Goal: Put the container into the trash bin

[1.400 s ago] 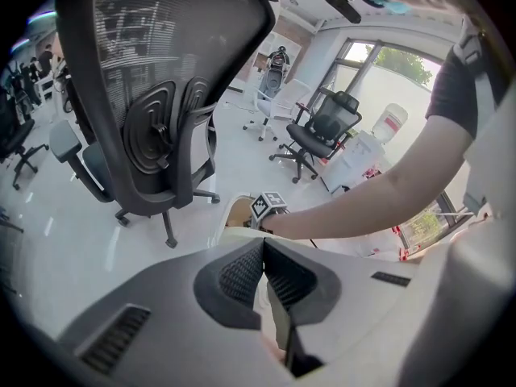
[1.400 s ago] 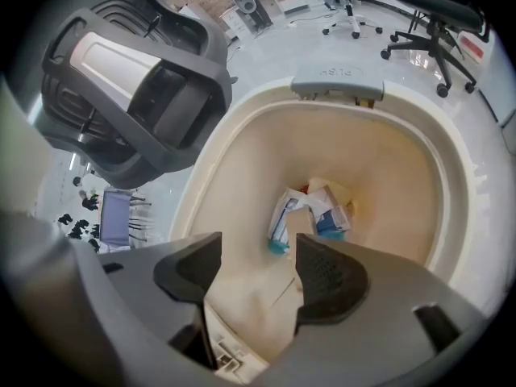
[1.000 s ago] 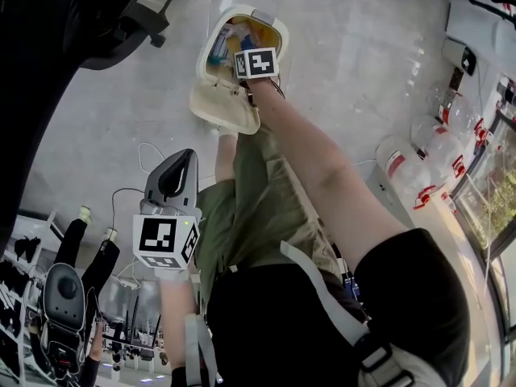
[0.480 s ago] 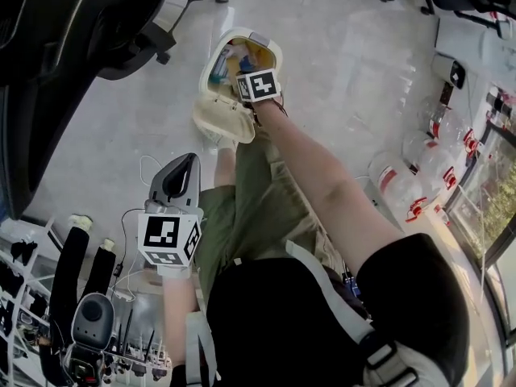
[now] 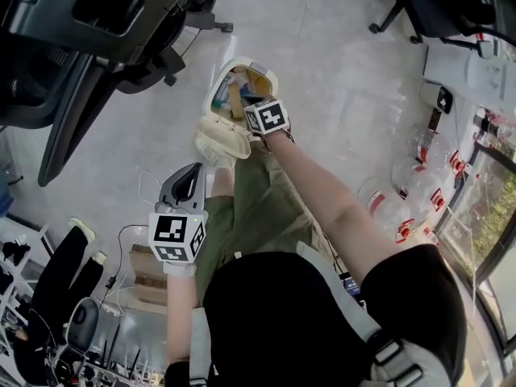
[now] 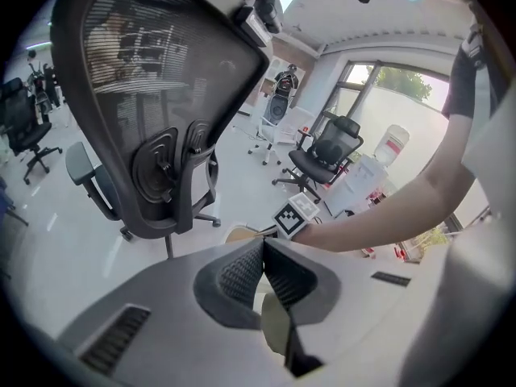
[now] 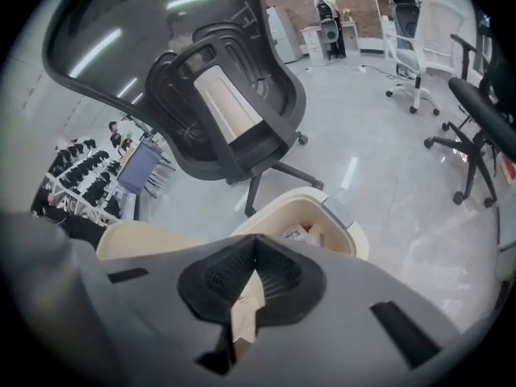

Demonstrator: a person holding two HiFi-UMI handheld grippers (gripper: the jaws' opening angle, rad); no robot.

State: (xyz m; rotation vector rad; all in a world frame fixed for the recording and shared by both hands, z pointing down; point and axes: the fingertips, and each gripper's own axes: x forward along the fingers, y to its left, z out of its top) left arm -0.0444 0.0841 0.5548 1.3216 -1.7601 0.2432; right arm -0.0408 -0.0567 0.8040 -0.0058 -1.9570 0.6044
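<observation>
The cream trash bin (image 5: pixel 268 74) stands on the floor with its lid (image 5: pixel 216 140) swung open toward me. Several pieces of rubbish (image 5: pixel 234 95) lie inside; I cannot tell which one is the container. My right gripper (image 5: pixel 256 107) hangs over the bin's near rim, its marker cube on top. In the right gripper view the right gripper (image 7: pixel 255 245) is shut with nothing between the pads, and the bin (image 7: pixel 355 234) gapes just beyond it. My left gripper (image 5: pixel 186 173) is held back beside my leg; the left gripper view shows it (image 6: pixel 262 245) shut and empty.
A black mesh office chair (image 5: pixel 89 22) stands close to the bin's left, another chair (image 5: pixel 451 6) at the top right. Large water bottles (image 5: pixel 403 196) line the right side. A white cable (image 5: pixel 147 185) lies on the floor by my left gripper. My trouser leg (image 5: pixel 258 208) reaches toward the bin.
My right gripper has lifted from over the bin's opening back toward its near rim. The left gripper has risen a little. The head view has swung, showing more of the chairs.
</observation>
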